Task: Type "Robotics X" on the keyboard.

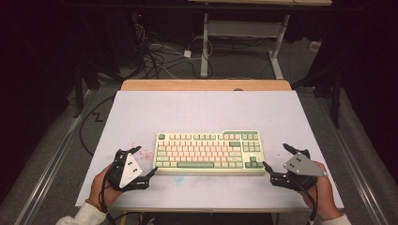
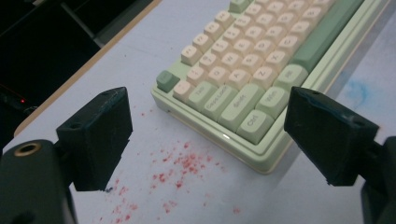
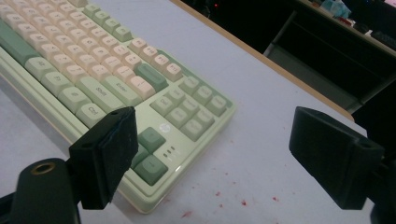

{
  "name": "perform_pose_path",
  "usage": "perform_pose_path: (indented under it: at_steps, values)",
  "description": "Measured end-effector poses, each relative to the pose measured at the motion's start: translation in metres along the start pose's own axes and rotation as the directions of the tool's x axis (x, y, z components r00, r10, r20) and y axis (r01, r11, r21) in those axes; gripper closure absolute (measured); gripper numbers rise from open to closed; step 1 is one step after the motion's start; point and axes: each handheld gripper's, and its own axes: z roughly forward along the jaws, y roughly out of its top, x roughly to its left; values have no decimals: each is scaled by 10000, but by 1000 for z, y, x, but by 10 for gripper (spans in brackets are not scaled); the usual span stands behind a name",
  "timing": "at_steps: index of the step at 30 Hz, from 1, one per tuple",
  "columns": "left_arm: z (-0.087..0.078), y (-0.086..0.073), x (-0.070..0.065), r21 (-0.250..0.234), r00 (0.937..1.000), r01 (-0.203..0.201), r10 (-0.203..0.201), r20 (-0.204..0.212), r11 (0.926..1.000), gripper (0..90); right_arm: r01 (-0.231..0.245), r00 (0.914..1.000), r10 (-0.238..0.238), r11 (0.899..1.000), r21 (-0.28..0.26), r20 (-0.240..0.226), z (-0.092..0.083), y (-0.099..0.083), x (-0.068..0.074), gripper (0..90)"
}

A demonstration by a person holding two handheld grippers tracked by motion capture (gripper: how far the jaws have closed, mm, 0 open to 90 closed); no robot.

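Flanking the keyboard [image 1: 210, 153] from both ends, the two grippers look to me like they are only at the approach stage of whatever is meant to happen to it. The keyboard, pale green and cream, lies flat on the white table [image 1: 197, 110], a little nearer the person's edge than the far wooden edge, and square to it. The left gripper [image 1: 143, 161] sits just off the keyboard's left end, near its front corner, with its jaws spread wide and nothing between them; in the left gripper view the keyboard's near-left corner [image 2: 261, 79] shows between the two black jaws but farther off, not touched by either. The right gripper [image 1: 278, 157] mirrors this at the keyboard's right end, jaws likewise parted and empty; in the right gripper view one jaw overlaps the keyboard's arrow-key corner [image 3: 140, 98] while the other stands well out over bare table, and I cannot tell whether that nearer jaw touches the case or merely hangs in front of it. A scatter of red specks [image 2: 187, 163] marks the table just left of the keyboard, with a few more by its right end. Judging from this, nothing has been gripped, lifted or shifted yet: the keyboard rests fully on the table. What remains, as I read it, is everything that matters: closing in on the keyboard's two ends, taking hold, and then moving it.
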Motion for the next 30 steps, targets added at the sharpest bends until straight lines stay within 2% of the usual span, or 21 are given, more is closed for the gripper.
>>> perform_pose_path:
  at_steps: [5, 9, 15, 19, 22, 26, 30]
  values:
    - [3, -8, -1, 228, 9995, 212, -217, 208, 9995, 145, -161, 9998, 160, 9999, 27, 77, -3, -11, -5, 161]
    - [2, -13, 0, 346, 9989, 420, -427, 191, 9985, 145, -354, 9993, 354, 9994, 23, 94, -4, -19, -10, 162]
    - [3, -20, -2, 491, 9969, 715, -730, 303, 9962, 145, -576, 9982, 577, 9983, -58, 179, -5, -32, -9, 161]
    - [4, -22, -8, 700, 9972, 577, -608, 436, 9959, 145, -832, 9964, 834, 9965, -128, 166, -6, -42, -6, 161]
    - [3, -22, -10, 643, 9966, 606, -639, 516, 9961, 145, -999, 9948, 1002, 9949, -147, 205, -8, -49, -4, 161]
    - [2, -23, -13, 720, 9974, 474, -512, 511, 9963, 145, -1012, 9947, 1016, 9946, -208, 177, -10, -51, -2, 162]
    - [-2, -22, -13, 546, 9975, 546, -569, 423, 9970, 145, -864, 9960, 872, 9954, -406, 186, -11, -48, -1, 162]
